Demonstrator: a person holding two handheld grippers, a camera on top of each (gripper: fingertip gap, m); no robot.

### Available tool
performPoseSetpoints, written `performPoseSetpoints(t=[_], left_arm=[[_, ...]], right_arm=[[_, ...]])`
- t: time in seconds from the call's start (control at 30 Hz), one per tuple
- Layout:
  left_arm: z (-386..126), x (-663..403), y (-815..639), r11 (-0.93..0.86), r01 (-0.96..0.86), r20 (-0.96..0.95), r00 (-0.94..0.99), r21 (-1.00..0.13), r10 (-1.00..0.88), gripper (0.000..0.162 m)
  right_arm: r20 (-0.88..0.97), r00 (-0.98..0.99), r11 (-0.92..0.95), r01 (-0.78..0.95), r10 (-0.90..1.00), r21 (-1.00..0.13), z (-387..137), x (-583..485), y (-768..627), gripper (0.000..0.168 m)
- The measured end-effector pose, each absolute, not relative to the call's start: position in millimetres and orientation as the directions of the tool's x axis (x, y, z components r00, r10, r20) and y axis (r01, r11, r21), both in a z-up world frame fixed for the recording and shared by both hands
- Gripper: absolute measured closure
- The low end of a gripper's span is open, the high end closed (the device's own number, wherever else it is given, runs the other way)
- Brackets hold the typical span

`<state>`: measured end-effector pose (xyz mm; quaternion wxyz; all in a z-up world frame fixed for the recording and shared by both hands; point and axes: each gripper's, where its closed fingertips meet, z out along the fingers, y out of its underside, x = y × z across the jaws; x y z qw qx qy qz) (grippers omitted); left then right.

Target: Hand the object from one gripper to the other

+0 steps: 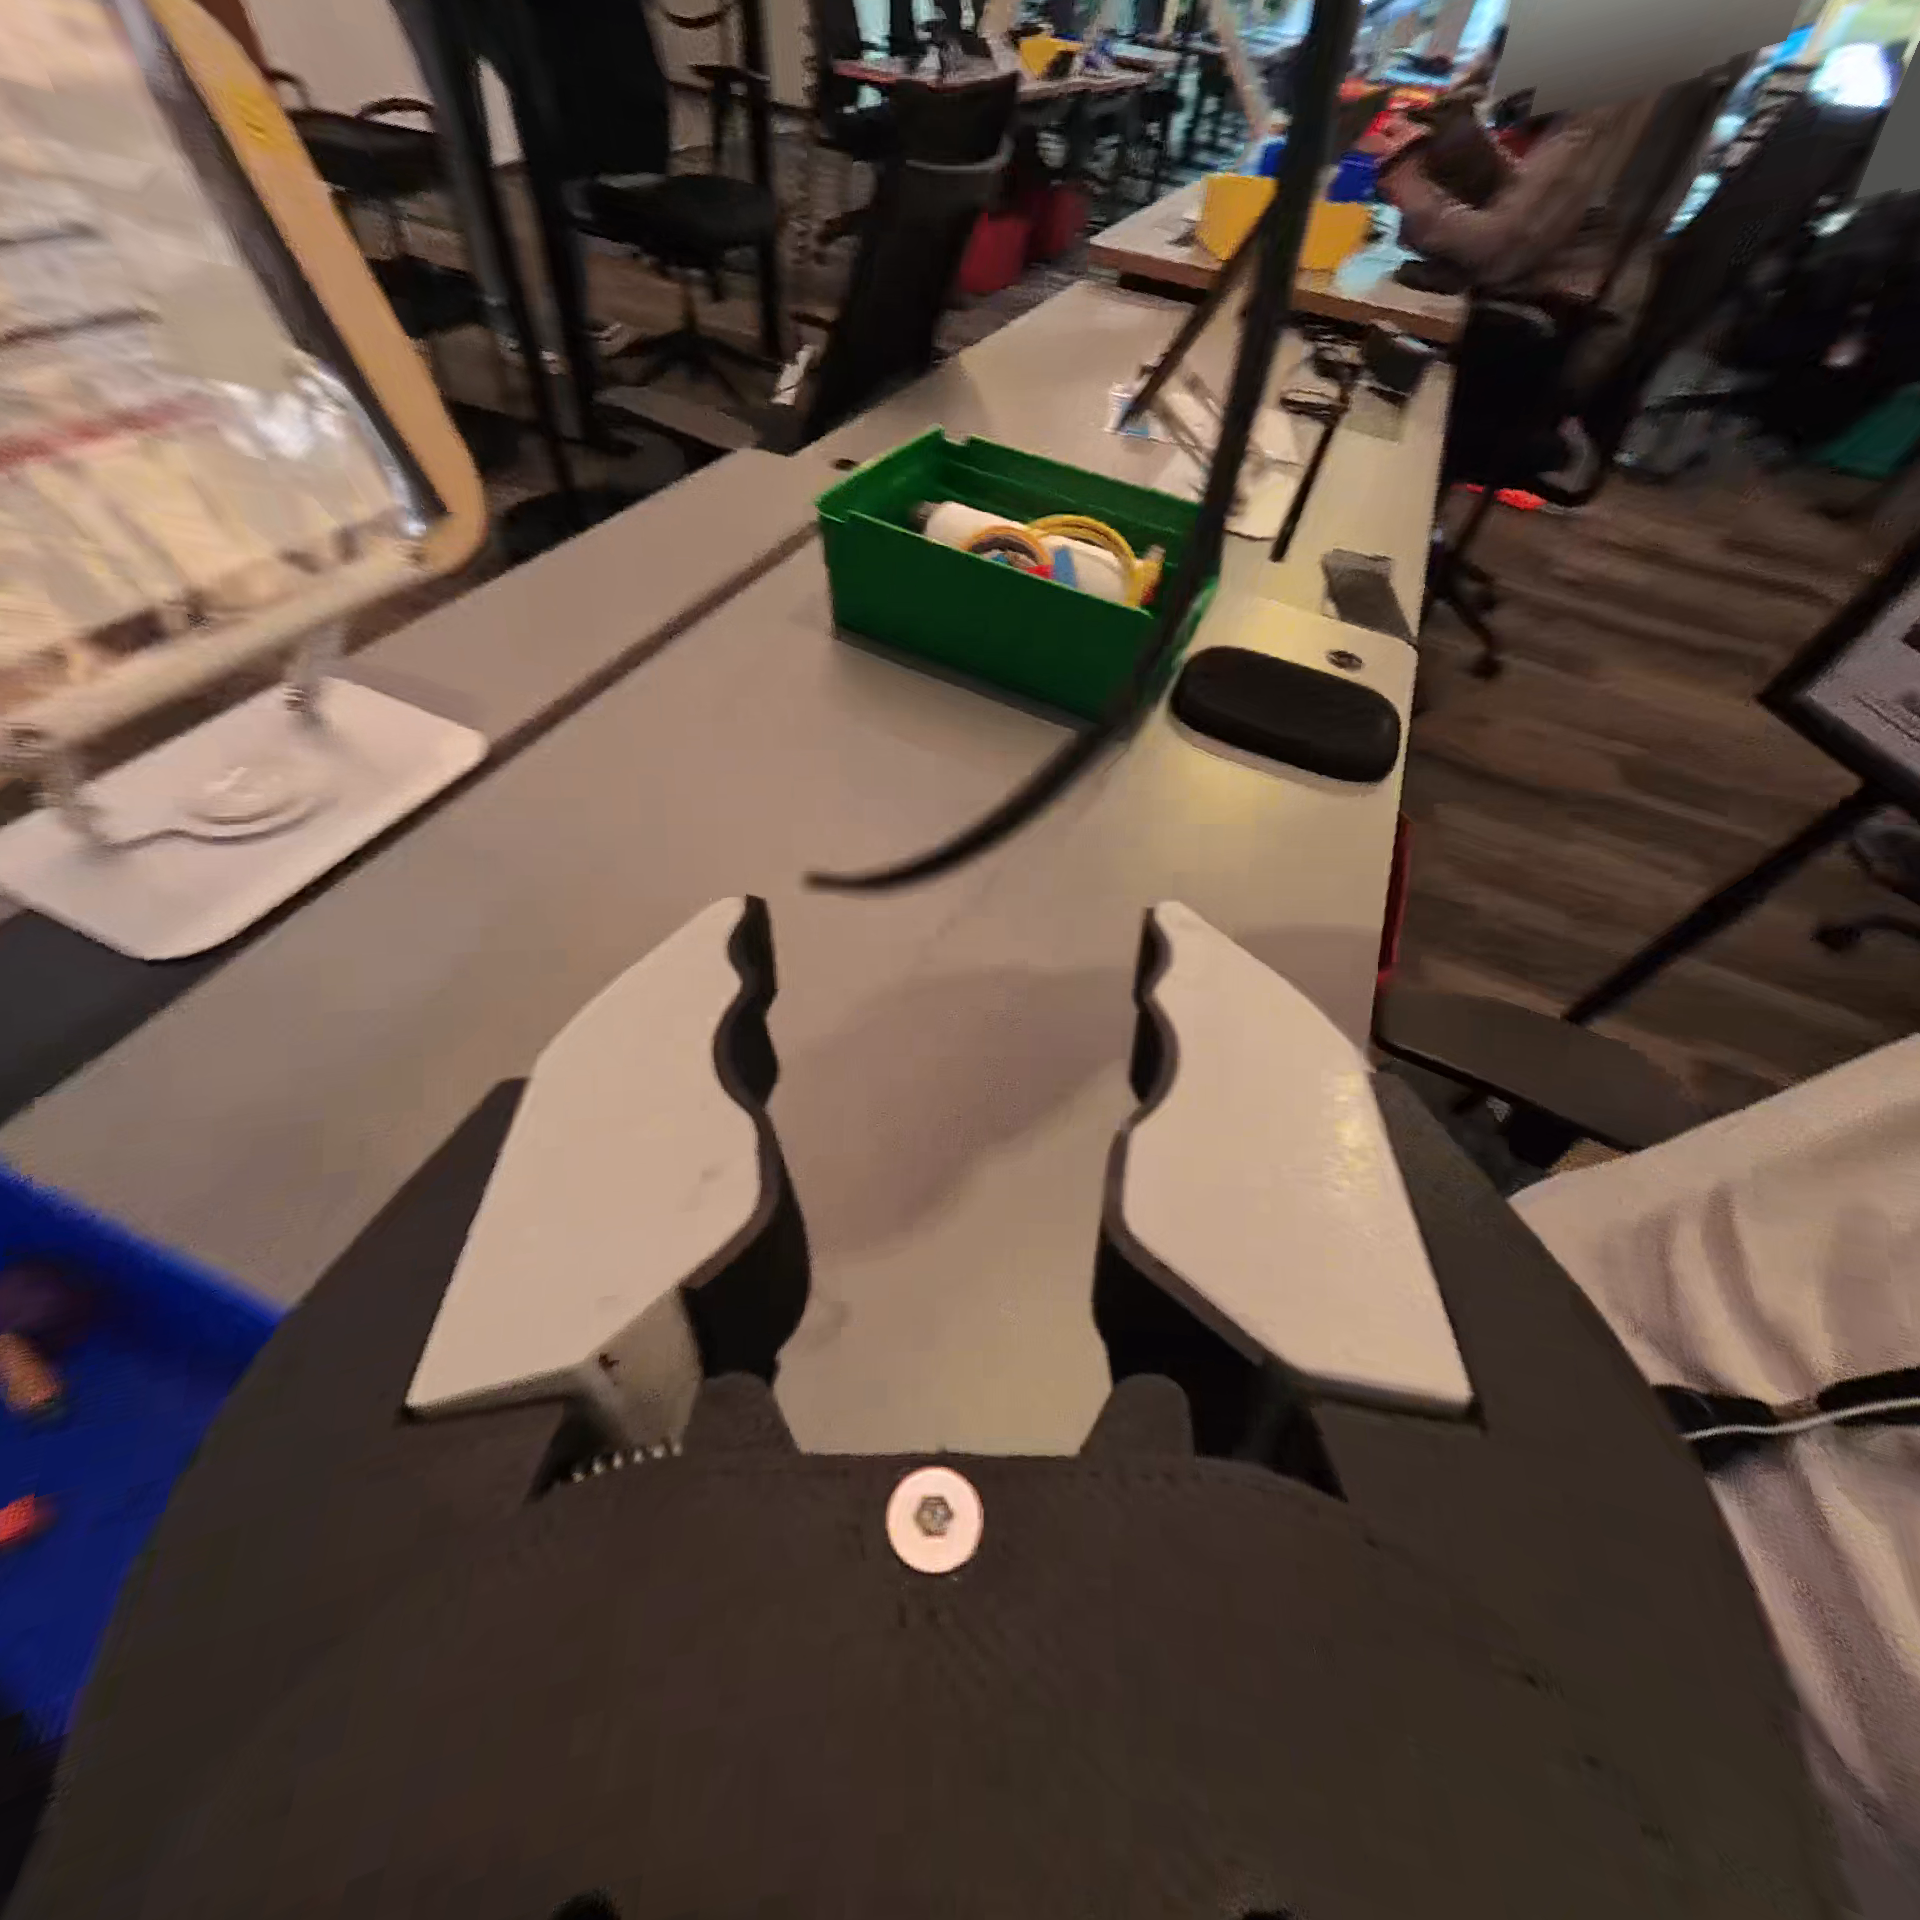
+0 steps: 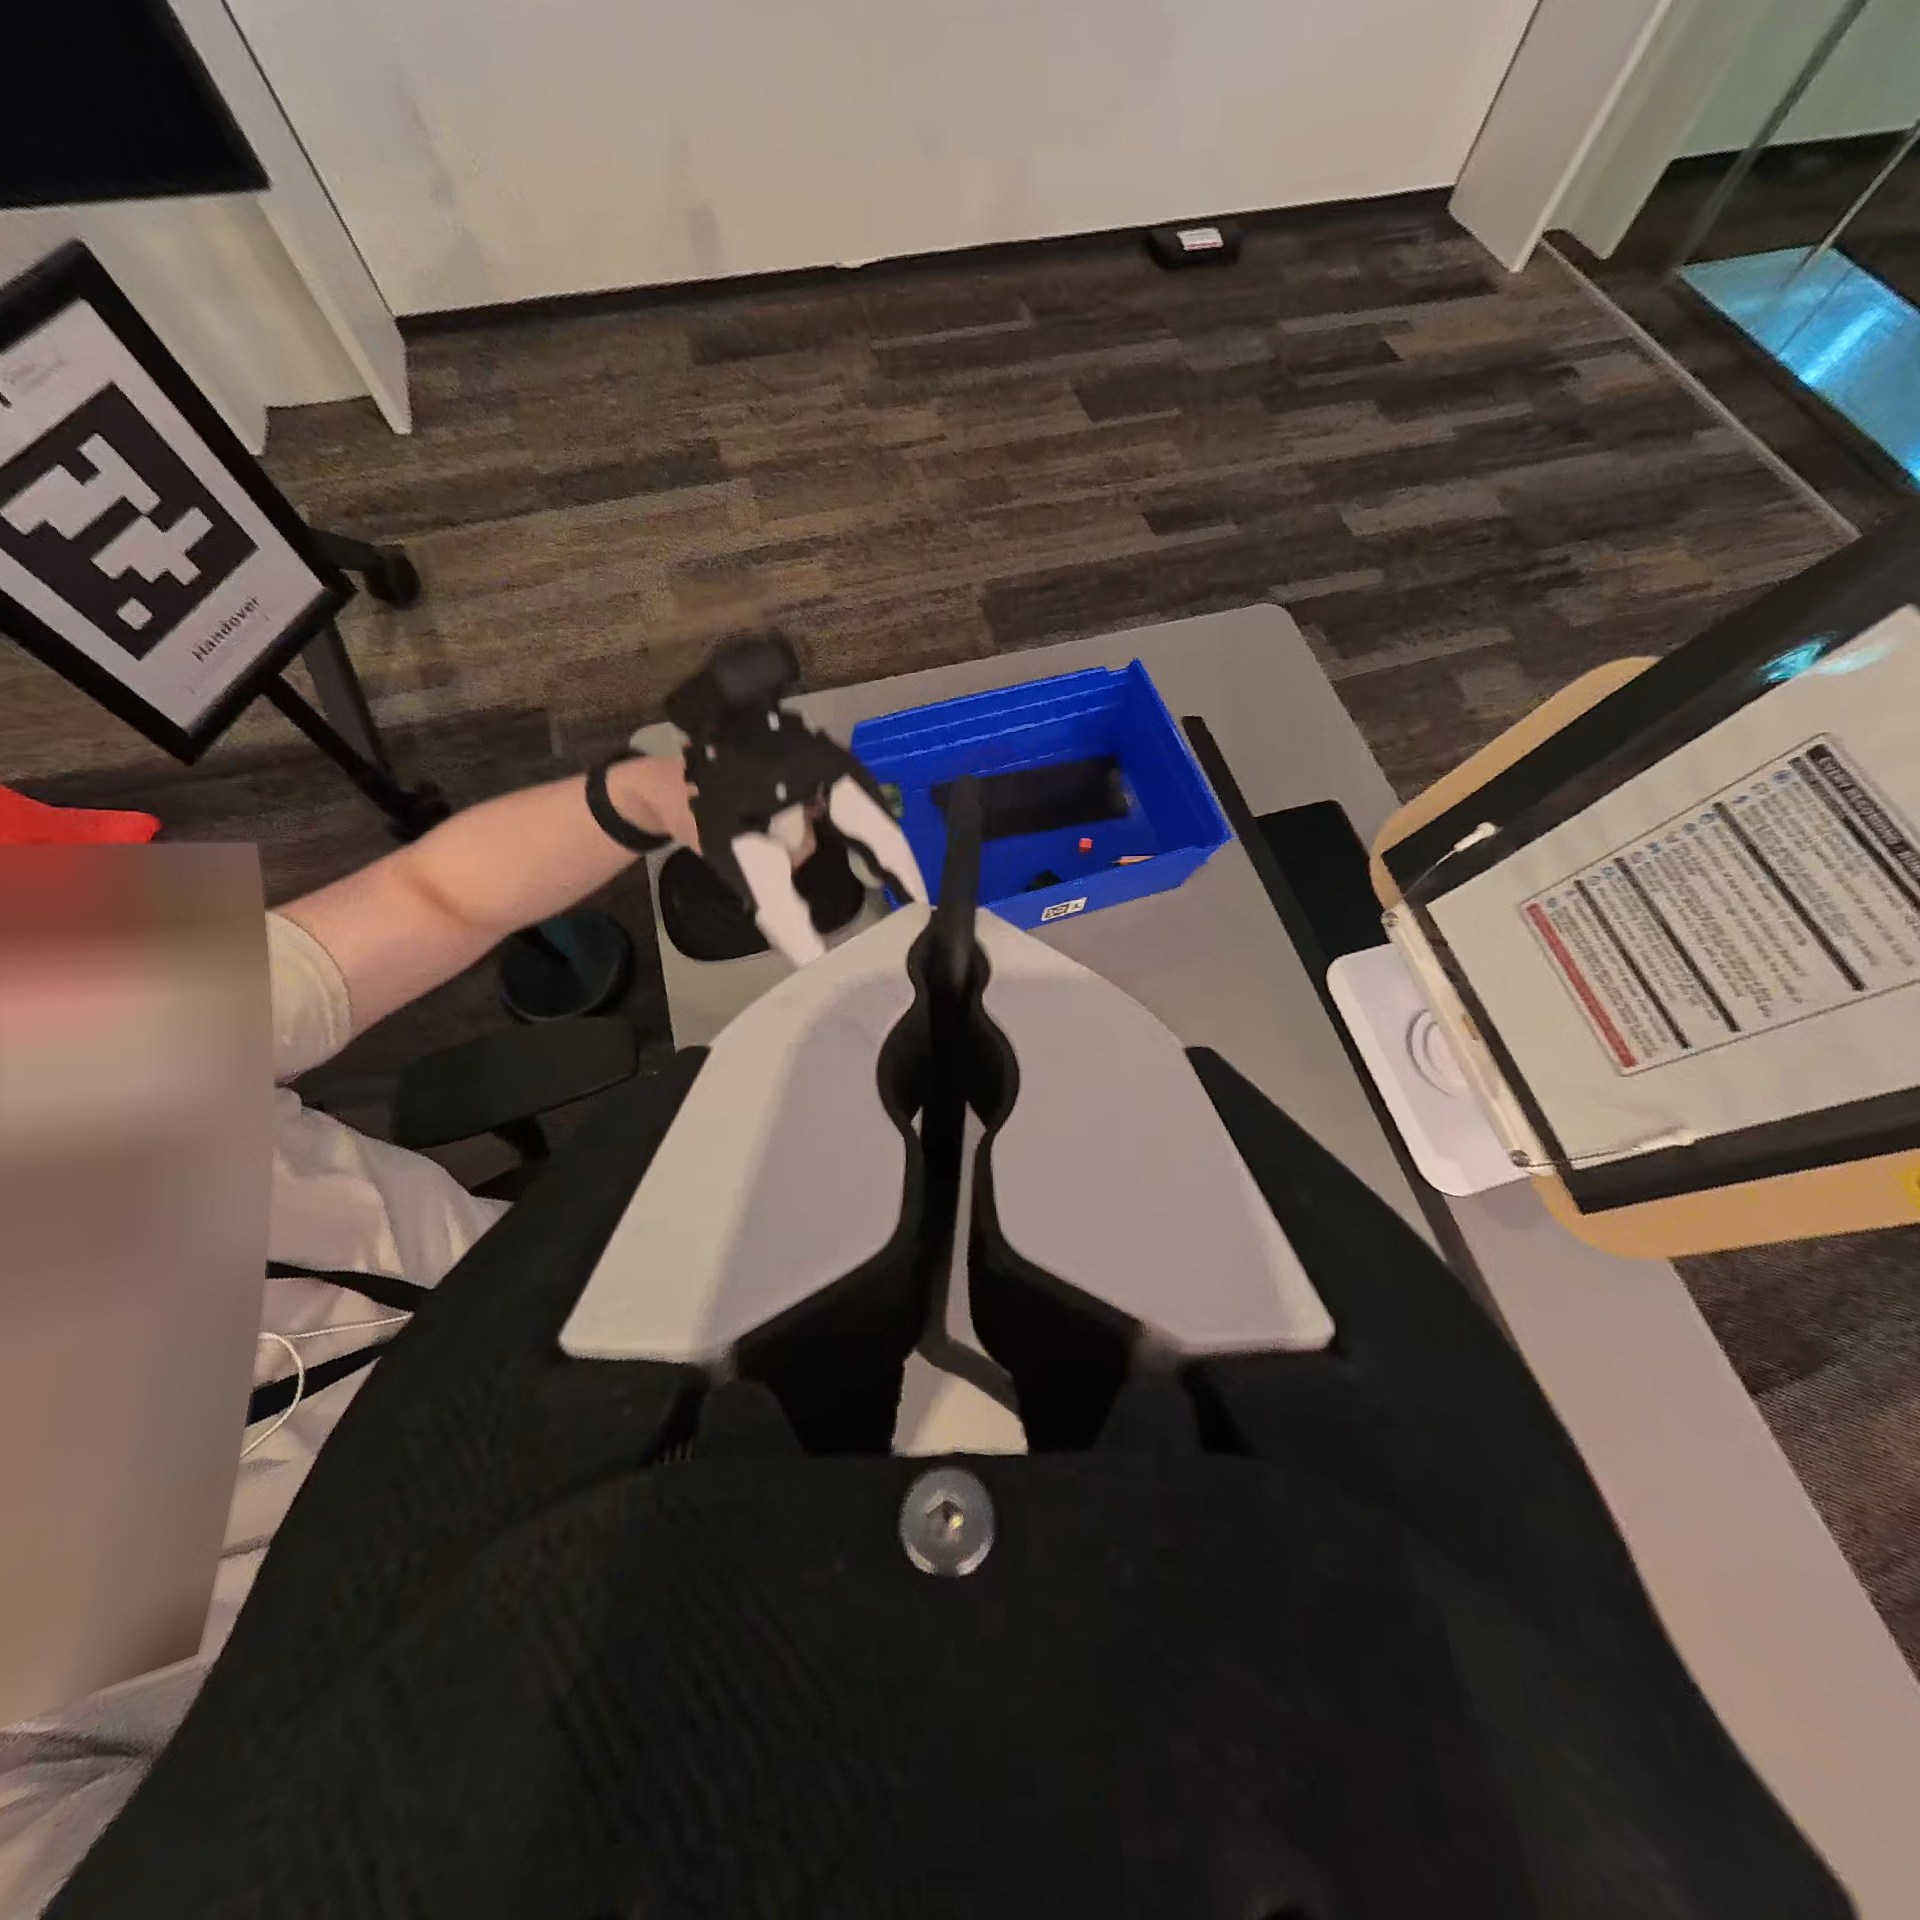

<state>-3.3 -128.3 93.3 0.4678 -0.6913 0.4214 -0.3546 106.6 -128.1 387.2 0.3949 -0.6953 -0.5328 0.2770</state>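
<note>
A long thin black strap [image 2: 958,862] is clamped between the fingers of my right gripper [image 2: 951,935], which is shut on it above the grey table [image 2: 1195,997]. In the left wrist view the same strap [image 1: 1236,416] hangs down from the top of the frame and curls to an end just ahead of my left gripper [image 1: 956,914]. The left gripper is open and empty, fingers wide apart, a little short of the strap's end. It also shows in the right wrist view [image 2: 857,925], held by a hand, open, just left of the right gripper's tips.
A green bin [image 1: 987,623] of mixed items and a black case [image 1: 1288,712] lie ahead on the table [image 1: 623,831]. A blue bin [image 2: 1179,769] stands behind the grippers. A framed sheet on a white stand [image 2: 1662,935] is to the right, and a marker board on a tripod [image 2: 114,499] stands on the floor. There is about 30 centimeters between the tips of the two grippers.
</note>
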Motion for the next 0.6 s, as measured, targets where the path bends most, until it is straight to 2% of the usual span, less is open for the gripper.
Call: performPoseSetpoints(t=[0.03,0.13,0.2,0.27,0.33,0.43,0.5,0.6], left_arm=[[76.1,7.0,-131.5,-0.198,-0.25,0.095,0.371,-0.948,-0.924,0.084],[43.8,20.3,-136.8,-0.162,-0.259,0.07,0.33,-0.952,-0.941,0.072],[46.7,15.2,-130.5,-0.122,-0.228,0.035,0.353,-0.966,-0.935,0.066],[73.0,4.5,-119.2,-0.118,-0.133,0.053,0.418,-0.984,-0.907,0.063],[120.9,-4.1,-119.6,-0.089,0.016,0.087,0.452,-0.996,-0.888,0.06],[195.0,-13.6,-131.8,0.052,0.163,0.042,0.527,-0.985,-0.849,0.049],[225.4,-4.7,-135.2,0.126,0.164,-0.003,0.601,-0.978,-0.8,0.038],[243.9,31.6,-122.9,0.19,0.078,-0.092,0.662,-0.979,-0.744,0.035]], right_arm=[[0.048,0.283,-0.116,0.534,0.958,-0.837,390.3,106.0,-127.8,0.167],[0.112,0.299,-0.087,0.58,0.948,-0.81,393.9,104.9,-121.9,0.167],[0.142,0.29,-0.065,0.602,0.946,-0.795,393.4,102.1,-119.2,0.167],[0.166,0.281,-0.045,0.615,0.945,-0.787,391.6,97.5,-116.9,0.167],[0.209,0.265,-0.006,0.632,0.941,-0.775,388.1,91.6,-114.7,0.168],[0.257,0.252,0.04,0.639,0.933,-0.768,385.2,82.0,-110.7,0.168],[0.28,0.254,0.065,0.623,0.926,-0.78,385.9,74.6,-108.7,0.167],[0.304,0.225,0.109,0.612,0.926,-0.784,382.6,64.9,-113.4,0.167]])
